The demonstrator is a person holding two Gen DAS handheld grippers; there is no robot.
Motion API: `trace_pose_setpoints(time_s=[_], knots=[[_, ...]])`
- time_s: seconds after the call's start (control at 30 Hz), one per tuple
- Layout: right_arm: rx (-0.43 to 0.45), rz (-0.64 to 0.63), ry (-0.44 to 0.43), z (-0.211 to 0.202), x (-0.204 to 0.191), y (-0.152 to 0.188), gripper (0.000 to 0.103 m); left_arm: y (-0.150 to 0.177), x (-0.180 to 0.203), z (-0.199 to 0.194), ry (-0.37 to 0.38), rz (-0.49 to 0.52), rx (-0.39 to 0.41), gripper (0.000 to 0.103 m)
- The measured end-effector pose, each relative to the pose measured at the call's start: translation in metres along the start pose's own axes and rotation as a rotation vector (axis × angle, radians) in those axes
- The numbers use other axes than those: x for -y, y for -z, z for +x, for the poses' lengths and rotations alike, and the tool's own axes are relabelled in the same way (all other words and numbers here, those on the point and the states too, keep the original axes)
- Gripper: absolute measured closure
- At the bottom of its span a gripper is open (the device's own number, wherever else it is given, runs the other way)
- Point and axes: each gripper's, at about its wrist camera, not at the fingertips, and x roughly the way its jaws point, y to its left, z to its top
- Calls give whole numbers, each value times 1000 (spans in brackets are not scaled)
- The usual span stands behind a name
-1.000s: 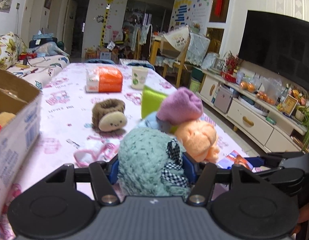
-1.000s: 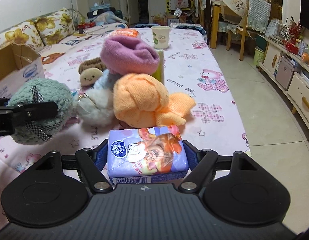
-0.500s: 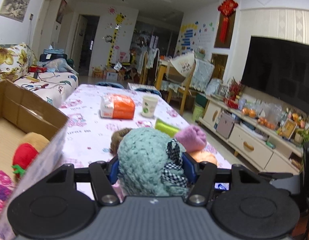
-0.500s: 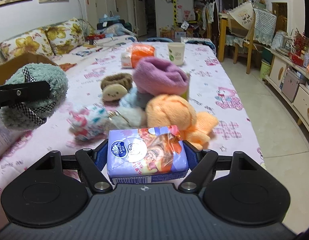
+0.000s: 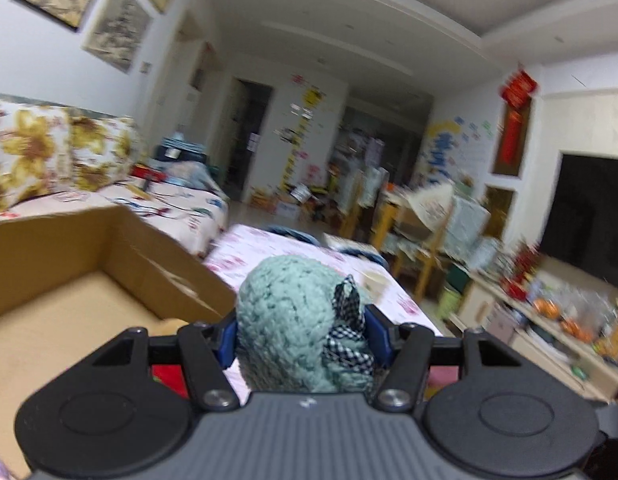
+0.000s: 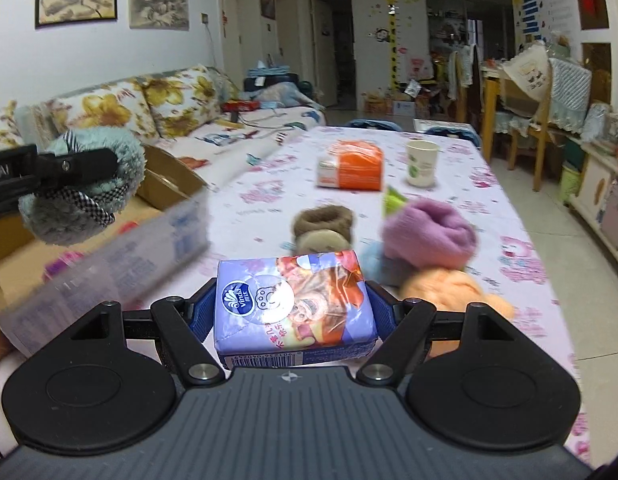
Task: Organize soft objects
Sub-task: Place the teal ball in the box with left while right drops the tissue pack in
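My left gripper (image 5: 301, 332) is shut on a teal fluffy plush (image 5: 293, 320) with a checkered ribbon, held in the air beside the open cardboard box (image 5: 69, 280). The right wrist view shows that same plush (image 6: 89, 188) at the far left, over the box (image 6: 165, 184). My right gripper (image 6: 293, 312) is shut on a purple tissue pack (image 6: 293, 304), lifted above the table. On the table beyond it lie a purple plush (image 6: 429, 236), an orange plush (image 6: 449, 292), a brown plush (image 6: 321, 228) and a pale blue piece, partly hidden.
A table with a pink patterned cloth (image 6: 509, 208) carries an orange tissue pack (image 6: 353, 164) and a paper cup (image 6: 421, 162) farther back. A floral sofa (image 6: 149, 100) runs along the left. Chairs (image 6: 525, 92) and a TV cabinet (image 5: 549, 320) stand on the right. Red and pink items lie inside the box.
Both grippers rose and swung left toward the box with their loads. The left wrist view tilted upward, so the plush pile dropped out of it and the box interior came closer.
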Motion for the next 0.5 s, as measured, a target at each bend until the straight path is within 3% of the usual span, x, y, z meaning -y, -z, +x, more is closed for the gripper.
trace_pose_setpoints(time_s=[0.27,0.5], knots=[[64,6,-150,29,-52,-40,9,-12,-40,-6,-259,-92,79,42],[53,-22,-257,76,-98,-63,9,-16,-71,-8,-480,-161,74,41]])
